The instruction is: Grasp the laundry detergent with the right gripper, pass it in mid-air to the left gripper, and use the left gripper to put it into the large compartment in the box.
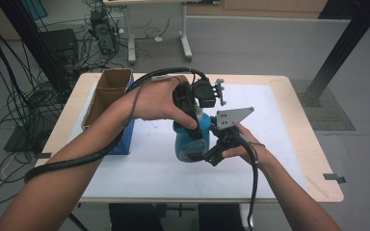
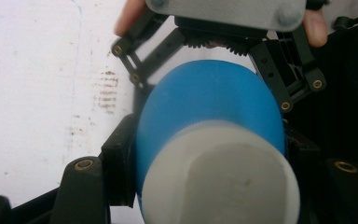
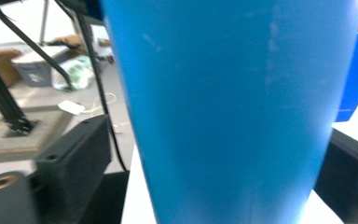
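Note:
A blue bottle point(image 1: 189, 144) with a white cap point(image 2: 219, 177) is held above the white mat between both grippers. My left gripper point(image 1: 197, 126) comes down from above, its jaws closed against the cap end of the bottle point(image 2: 209, 98). From the right, my right gripper point(image 1: 207, 154) clamps the blue body point(image 3: 228, 107), one black jaw on each side. In the left gripper view the right gripper's grey plate point(image 2: 228, 11) and black linkage sit just beyond the bottle. The bottle hides the jaw tips of both grippers.
An open cardboard box point(image 1: 108, 89) with a blue side stands at the table's left edge. A white mat point(image 1: 274, 130) covers most of the wooden table point(image 1: 313, 144). Cables, a black post point(image 1: 339, 48) and another desk lie beyond on the floor.

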Motion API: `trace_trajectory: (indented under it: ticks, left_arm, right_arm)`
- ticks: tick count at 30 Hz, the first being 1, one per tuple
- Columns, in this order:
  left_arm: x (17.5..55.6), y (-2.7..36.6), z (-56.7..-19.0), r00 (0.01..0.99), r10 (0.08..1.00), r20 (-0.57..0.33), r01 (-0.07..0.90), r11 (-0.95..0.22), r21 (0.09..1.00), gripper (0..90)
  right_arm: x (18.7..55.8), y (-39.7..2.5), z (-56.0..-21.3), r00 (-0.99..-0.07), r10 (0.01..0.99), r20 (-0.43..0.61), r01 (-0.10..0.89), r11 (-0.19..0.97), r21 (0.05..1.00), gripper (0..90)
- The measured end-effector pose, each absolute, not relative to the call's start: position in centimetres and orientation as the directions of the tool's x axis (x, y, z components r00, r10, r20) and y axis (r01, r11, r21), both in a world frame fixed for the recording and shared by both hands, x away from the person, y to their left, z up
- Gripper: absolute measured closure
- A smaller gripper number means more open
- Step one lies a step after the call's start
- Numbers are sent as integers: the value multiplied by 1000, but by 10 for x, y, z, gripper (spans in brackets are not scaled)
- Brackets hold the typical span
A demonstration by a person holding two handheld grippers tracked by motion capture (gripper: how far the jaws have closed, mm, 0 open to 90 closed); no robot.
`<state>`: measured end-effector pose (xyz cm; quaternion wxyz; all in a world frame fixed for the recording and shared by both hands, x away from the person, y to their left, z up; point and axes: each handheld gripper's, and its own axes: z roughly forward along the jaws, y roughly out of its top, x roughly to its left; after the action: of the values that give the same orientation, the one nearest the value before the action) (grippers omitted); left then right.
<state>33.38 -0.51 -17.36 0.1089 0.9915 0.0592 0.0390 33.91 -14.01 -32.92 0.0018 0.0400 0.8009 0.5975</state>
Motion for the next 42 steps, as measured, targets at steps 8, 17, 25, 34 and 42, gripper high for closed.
trace_trajectory:
  ticks: [8, 17, 25, 34, 42]
  left_arm:
    - [336, -4, -175, 985, 159, 61, 142, -966, 217, 376]
    - [338, -4, -176, 980, 190, 60, 176, -965, 194, 377]
    - [339, -3, -175, 977, 204, 60, 190, -964, 185, 377]
    - [340, 1, -173, 969, 240, 56, 226, -956, 188, 377]
    - [342, 4, -172, 965, 259, 53, 245, -952, 182, 377]
  right_arm:
    - [338, -141, -324, -997, 58, 60, 76, 338, 938, 13]
    - [342, -149, -320, -990, 98, 97, 129, 405, 905, 13]
    - [343, -156, -316, -989, 100, 108, 143, 479, 866, 18]
    - [345, -161, -315, -987, 113, 114, 159, 574, 803, 22]
    - [348, -168, -313, -981, 137, 135, 192, 683, 705, 23]
